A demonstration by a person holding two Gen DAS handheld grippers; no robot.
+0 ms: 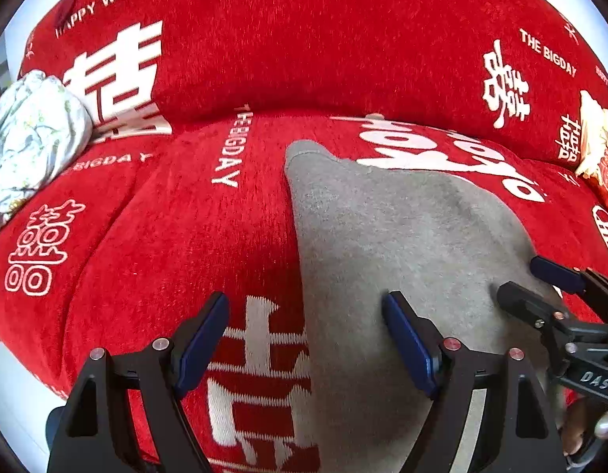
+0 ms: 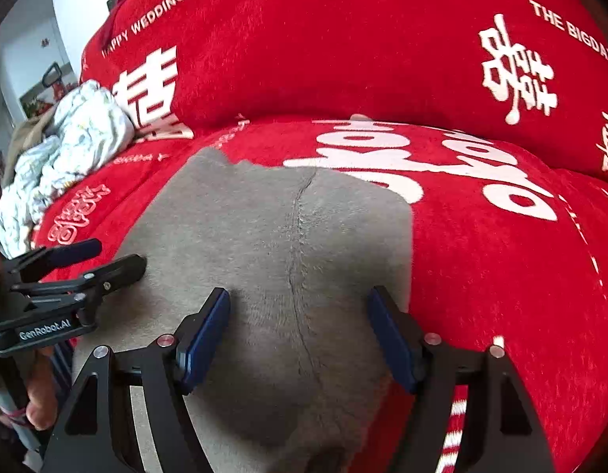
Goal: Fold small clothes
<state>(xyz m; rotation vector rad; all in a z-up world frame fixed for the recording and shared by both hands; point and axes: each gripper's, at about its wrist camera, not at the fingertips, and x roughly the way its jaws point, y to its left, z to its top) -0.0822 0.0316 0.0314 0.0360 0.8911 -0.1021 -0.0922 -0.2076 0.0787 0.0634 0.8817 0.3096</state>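
A small grey garment (image 1: 386, 244) lies flat on the red sofa seat, with a seam down its middle in the right wrist view (image 2: 272, 236). My left gripper (image 1: 306, 327) is open and empty, straddling the garment's left edge near its front end. My right gripper (image 2: 300, 323) is open and empty, low over the garment's near part beside its right edge. Each gripper shows in the other's view: the right one (image 1: 540, 283) at the garment's right edge, the left one (image 2: 107, 254) at its left edge.
The red sofa cover (image 1: 166, 236) with white lettering spans seat and backrest (image 1: 304, 47). A crumpled white floral cloth (image 1: 32, 134) lies at the seat's left end, also seen in the right wrist view (image 2: 79, 134). A cream and red item (image 1: 597, 146) sits at the right end.
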